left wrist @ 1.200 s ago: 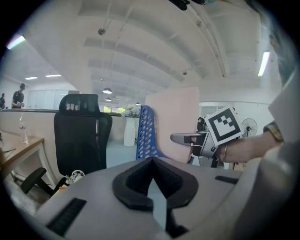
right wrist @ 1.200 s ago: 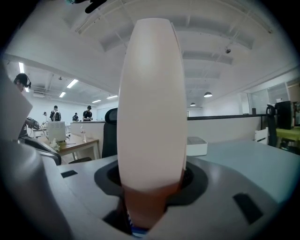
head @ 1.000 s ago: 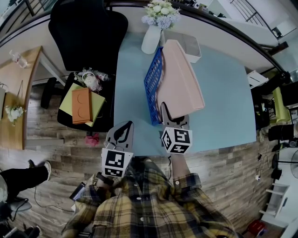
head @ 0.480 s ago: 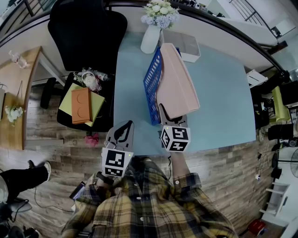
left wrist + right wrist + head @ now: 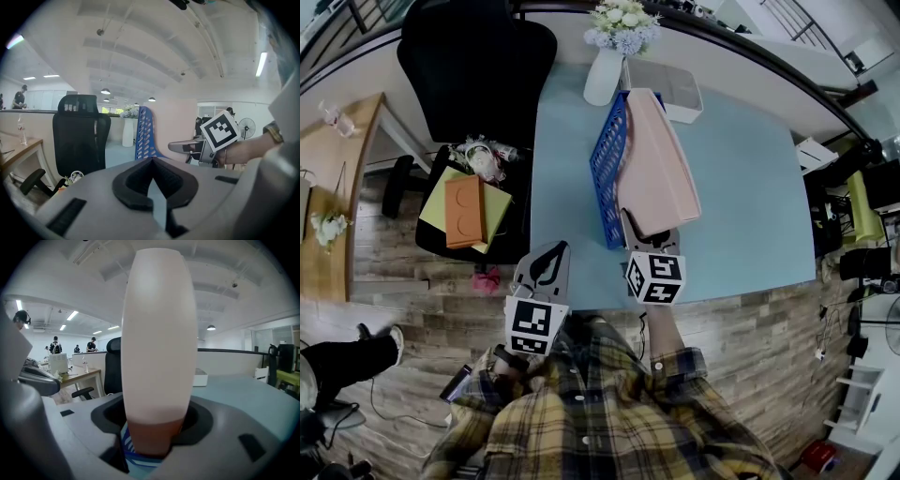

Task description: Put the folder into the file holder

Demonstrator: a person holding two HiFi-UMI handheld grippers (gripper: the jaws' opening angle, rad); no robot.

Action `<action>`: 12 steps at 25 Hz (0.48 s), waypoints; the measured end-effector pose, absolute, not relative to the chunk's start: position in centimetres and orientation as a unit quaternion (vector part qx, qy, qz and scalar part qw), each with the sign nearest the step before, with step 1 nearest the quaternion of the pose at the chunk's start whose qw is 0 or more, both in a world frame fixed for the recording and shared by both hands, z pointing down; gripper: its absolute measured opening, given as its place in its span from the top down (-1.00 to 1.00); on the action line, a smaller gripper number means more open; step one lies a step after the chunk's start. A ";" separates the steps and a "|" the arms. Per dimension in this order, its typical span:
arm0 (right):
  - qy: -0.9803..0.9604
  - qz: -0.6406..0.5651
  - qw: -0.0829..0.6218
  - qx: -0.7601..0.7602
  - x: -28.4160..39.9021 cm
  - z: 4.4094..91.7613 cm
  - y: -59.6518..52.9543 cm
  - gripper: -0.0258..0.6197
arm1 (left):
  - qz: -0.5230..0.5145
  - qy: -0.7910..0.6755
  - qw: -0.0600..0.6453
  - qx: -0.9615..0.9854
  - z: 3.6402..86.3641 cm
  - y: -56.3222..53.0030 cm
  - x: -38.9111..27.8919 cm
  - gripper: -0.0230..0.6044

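A pink folder (image 5: 654, 159) stands on edge in the blue mesh file holder (image 5: 604, 173) on the pale blue table (image 5: 741, 187), leaning against the holder's wall. My right gripper (image 5: 651, 234) is at the folder's near end, jaws opening, with the folder (image 5: 159, 333) between them and slack showing beside it. A strip of the blue holder (image 5: 135, 458) shows under the folder there. My left gripper (image 5: 555, 251) hangs shut and empty off the table's near left corner. In its view the holder (image 5: 143, 133) and folder (image 5: 174, 121) rise ahead, with the right gripper (image 5: 185, 146) to the right.
A white vase of flowers (image 5: 606, 73) and a white tray (image 5: 671, 90) stand at the table's far end, behind the holder. A black office chair (image 5: 473, 66) is at the left. Below it, a seat holds yellow-green and orange items (image 5: 467, 212).
The folder has swung from leaning right to standing closer against the holder's wall. The right gripper's jaws look wider around it. The left gripper has not moved.
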State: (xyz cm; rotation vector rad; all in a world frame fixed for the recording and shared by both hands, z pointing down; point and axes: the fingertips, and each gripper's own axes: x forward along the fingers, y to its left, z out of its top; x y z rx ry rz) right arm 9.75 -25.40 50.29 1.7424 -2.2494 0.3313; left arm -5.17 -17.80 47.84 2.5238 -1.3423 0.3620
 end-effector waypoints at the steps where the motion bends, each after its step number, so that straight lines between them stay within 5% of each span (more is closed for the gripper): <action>1: -0.778 0.115 0.137 0.603 9.8 50.2 -25.3 0.16 | 0.124 -0.462 0.130 0.869 47.8 -17.7 -5.2 0.95; 12: -0.774 0.118 0.118 0.612 10.7 48.8 -24.1 0.06 | 0.118 -0.460 0.120 0.872 47.1 -16.7 -5.3 0.95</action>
